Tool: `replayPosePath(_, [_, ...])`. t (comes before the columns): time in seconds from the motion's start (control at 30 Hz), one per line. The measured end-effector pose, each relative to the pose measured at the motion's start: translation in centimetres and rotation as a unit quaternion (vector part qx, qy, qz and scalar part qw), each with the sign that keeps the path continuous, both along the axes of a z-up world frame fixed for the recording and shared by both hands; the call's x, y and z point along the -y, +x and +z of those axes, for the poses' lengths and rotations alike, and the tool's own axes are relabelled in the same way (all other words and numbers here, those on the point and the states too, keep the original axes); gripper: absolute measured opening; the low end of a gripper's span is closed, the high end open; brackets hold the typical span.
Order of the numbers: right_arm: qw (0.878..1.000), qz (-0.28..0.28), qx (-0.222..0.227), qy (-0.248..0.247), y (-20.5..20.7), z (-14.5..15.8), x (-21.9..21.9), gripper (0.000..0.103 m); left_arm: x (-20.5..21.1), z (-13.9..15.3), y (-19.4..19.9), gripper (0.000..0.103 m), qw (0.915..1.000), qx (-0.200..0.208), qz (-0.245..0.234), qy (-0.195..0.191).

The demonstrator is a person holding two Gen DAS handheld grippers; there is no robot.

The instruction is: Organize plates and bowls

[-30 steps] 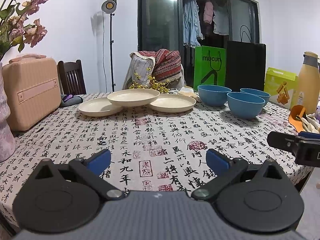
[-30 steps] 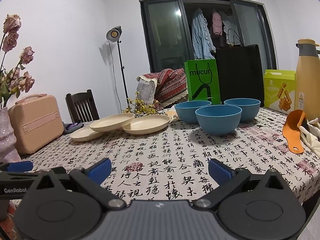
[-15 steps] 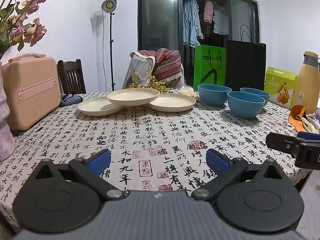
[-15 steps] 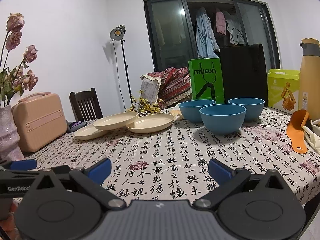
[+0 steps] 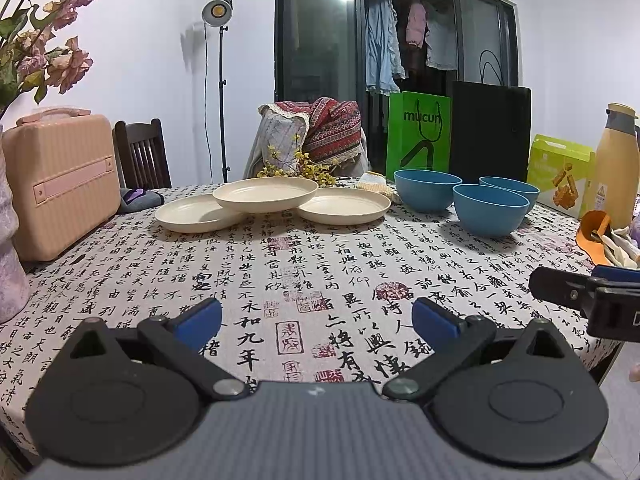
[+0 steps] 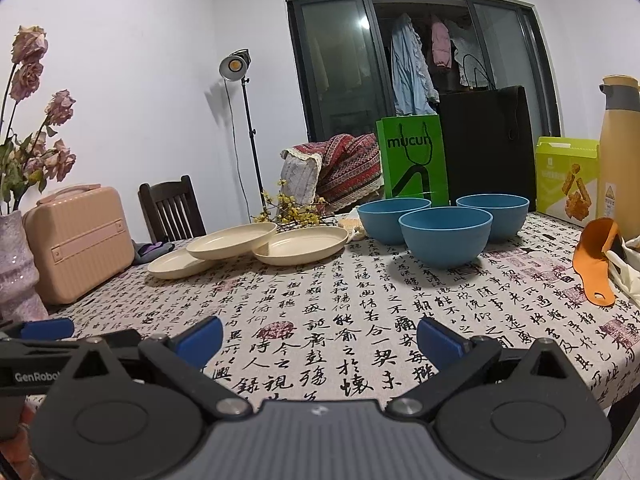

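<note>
Three cream plates lie at the far side of the table: a left one [image 5: 196, 213], a right one [image 5: 344, 205], and a middle one [image 5: 266, 194] resting tilted across both. To their right stand three blue bowls, the nearest [image 5: 490, 209] in front of two others [image 5: 427, 189] [image 5: 510, 190]. My left gripper [image 5: 316, 322] is open and empty near the front table edge. My right gripper [image 6: 319, 338] is also open and empty, a little further right, facing the nearest bowl [image 6: 445, 235] and the plates [image 6: 232, 241].
A pink case [image 5: 60, 184] and a vase of dried roses [image 5: 10, 280] stand at the left. A green bag [image 5: 418, 136], black bag [image 5: 490, 132], snack box [image 5: 560, 174], yellow bottle [image 5: 616, 164] and orange scoop [image 6: 596, 264] sit at the back and right.
Both grippers have drifted slightly; the right wrist view has tilted up a little. Plates and bowls have not moved.
</note>
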State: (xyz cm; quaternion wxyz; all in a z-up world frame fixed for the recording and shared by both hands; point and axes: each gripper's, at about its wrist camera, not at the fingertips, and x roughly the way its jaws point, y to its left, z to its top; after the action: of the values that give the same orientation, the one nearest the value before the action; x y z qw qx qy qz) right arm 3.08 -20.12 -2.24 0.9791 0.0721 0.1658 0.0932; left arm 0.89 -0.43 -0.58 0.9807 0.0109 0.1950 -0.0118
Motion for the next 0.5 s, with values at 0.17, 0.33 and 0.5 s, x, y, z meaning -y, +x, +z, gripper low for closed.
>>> replayPosePath(0.17, [1.000, 0.000, 0.000, 0.000, -0.01, 0.01, -0.01, 0.103, 0.00, 0.03, 0.08, 0.103, 1.0000, -0.001, -0.002, 0.000])
replayPosePath(0.33, [1.000, -0.001, 0.001, -0.002, -0.05, 0.10, -0.01, 0.103, -0.08, -0.02, 0.22, 0.103, 1.0000, -0.007, -0.002, -0.001])
replayPosePath(0.5, [1.000, -0.002, 0.000, -0.002, -0.04, 0.11, 0.10, 0.103, -0.03, 0.08, 0.21, 0.103, 1.0000, -0.004, -0.004, -0.001])
